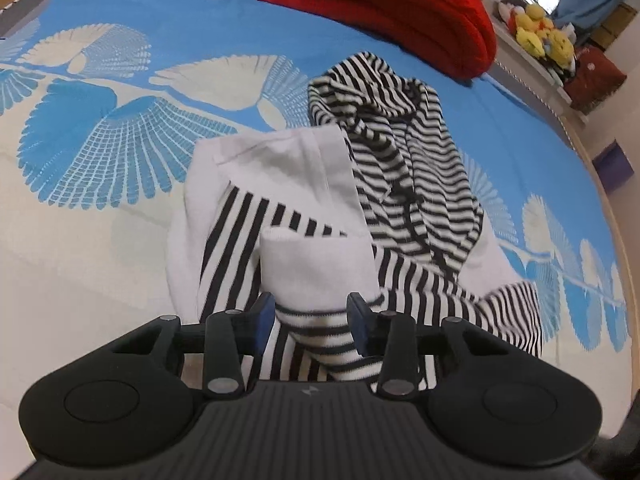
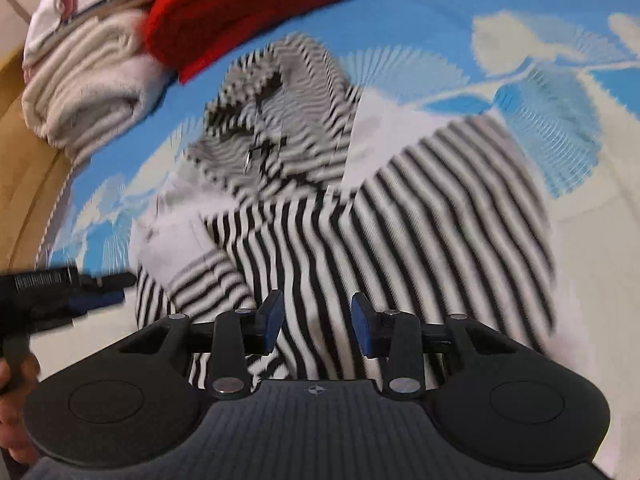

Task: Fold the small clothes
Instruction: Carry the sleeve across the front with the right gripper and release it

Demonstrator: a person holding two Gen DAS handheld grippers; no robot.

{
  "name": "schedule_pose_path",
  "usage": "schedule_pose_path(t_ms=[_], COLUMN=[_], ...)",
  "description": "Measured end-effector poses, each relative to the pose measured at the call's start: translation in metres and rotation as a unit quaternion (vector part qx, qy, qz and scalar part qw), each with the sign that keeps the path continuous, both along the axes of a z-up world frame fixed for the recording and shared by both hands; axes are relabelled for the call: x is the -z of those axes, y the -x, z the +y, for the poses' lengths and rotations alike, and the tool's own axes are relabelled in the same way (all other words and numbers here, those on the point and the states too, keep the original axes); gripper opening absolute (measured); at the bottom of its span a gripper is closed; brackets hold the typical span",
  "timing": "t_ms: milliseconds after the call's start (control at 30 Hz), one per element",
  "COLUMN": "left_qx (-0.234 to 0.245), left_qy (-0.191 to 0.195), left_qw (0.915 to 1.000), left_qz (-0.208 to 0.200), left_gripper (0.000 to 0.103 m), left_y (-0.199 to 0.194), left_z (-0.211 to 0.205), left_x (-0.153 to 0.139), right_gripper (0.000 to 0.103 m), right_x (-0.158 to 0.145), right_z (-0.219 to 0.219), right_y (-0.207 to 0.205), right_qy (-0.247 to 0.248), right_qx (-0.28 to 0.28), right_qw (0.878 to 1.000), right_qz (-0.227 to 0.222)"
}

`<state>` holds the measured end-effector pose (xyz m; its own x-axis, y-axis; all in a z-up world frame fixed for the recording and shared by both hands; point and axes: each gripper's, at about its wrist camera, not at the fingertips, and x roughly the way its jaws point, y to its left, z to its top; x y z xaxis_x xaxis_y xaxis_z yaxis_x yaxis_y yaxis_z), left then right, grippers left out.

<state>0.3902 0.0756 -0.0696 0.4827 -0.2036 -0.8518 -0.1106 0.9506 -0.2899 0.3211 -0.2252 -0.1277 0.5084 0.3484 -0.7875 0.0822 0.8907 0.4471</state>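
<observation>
A small black-and-white striped hooded top (image 1: 416, 184) lies crumpled on the bedspread, white inside showing, hood (image 1: 380, 92) at the far end. One sleeve with a white cuff (image 1: 316, 264) runs toward my left gripper (image 1: 311, 316), whose jaws are open and straddle the striped part of that sleeve. In the right wrist view, which is blurred, my right gripper (image 2: 316, 316) is open just above the top's striped body (image 2: 420, 220), holding nothing. The hood (image 2: 280, 120) lies beyond it. The left gripper (image 2: 108, 288) shows at that view's left edge by the sleeve.
The blue and white patterned bedspread (image 1: 120, 80) covers the bed. A red knitted item (image 1: 400, 12) and a folded pale blanket (image 2: 88, 80) lie at the far side. Plush toys (image 1: 540, 32) sit on a shelf beyond. A person's hand (image 2: 12, 400) holds the left gripper.
</observation>
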Motion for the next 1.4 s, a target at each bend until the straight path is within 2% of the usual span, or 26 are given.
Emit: schedule_pose_path(t_ms=[267, 433, 533, 633, 867, 900, 1000, 1033, 1167, 1233, 1267, 1333, 1400], left_qx=[-0.026, -0.051, -0.064, -0.072, -0.075, -0.076, -0.082, -0.085, -0.091, -0.09, -0.09, -0.089, -0.088], left_qy=[0.011, 0.02, 0.027, 0.034, 0.047, 0.049, 0.052, 0.054, 0.058, 0.06, 0.061, 0.063, 0.065], left_qw=[0.9996, 0.9984, 0.9975, 0.9968, 0.996, 0.9957, 0.995, 0.9947, 0.9939, 0.9937, 0.9937, 0.9936, 0.9936], left_qz=[-0.011, -0.012, -0.014, -0.014, -0.017, -0.018, -0.021, -0.022, -0.025, -0.027, -0.027, -0.029, -0.029], left_gripper=[0.044, 0.044, 0.044, 0.044, 0.044, 0.044, 0.044, 0.044, 0.044, 0.044, 0.044, 0.044, 0.044], left_y=[0.003, 0.01, 0.013, 0.017, 0.025, 0.026, 0.029, 0.03, 0.031, 0.031, 0.031, 0.031, 0.031], left_z=[0.034, 0.071, 0.09, 0.103, 0.116, 0.117, 0.123, 0.125, 0.131, 0.133, 0.133, 0.132, 0.131], left_x=[-0.016, -0.024, -0.029, -0.033, -0.04, -0.041, -0.045, -0.046, -0.05, -0.052, -0.053, -0.055, -0.055], right_gripper=[0.04, 0.043, 0.046, 0.046, 0.046, 0.043, 0.013, 0.01, 0.005, 0.005, 0.005, 0.006, 0.009], right_x=[0.023, 0.025, 0.027, 0.025, 0.007, 0.005, -0.008, -0.012, -0.05, -0.072, -0.084, -0.094, -0.09], right_z=[0.05, 0.069, 0.073, 0.08, 0.108, 0.111, 0.116, 0.116, 0.111, 0.11, 0.114, 0.125, 0.143], right_y=[-0.02, -0.031, -0.037, -0.043, -0.046, -0.048, -0.05, -0.05, -0.043, -0.032, -0.023, -0.009, -0.002], right_qy=[0.012, 0.024, 0.013, -0.025, -0.059, -0.06, -0.058, -0.055, -0.051, -0.04, -0.034, -0.037, -0.065], right_qx=[-0.09, -0.114, -0.115, -0.128, -0.146, -0.145, -0.144, -0.141, -0.1, -0.083, -0.09, -0.125, -0.197], right_qw=[0.996, 0.992, 0.992, 0.989, 0.982, 0.982, 0.98, 0.98, 0.976, 0.969, 0.962, 0.952, 0.945], right_qz=[0.0, -0.038, -0.055, -0.067, -0.102, -0.105, -0.12, -0.129, -0.188, -0.23, -0.255, -0.277, -0.252])
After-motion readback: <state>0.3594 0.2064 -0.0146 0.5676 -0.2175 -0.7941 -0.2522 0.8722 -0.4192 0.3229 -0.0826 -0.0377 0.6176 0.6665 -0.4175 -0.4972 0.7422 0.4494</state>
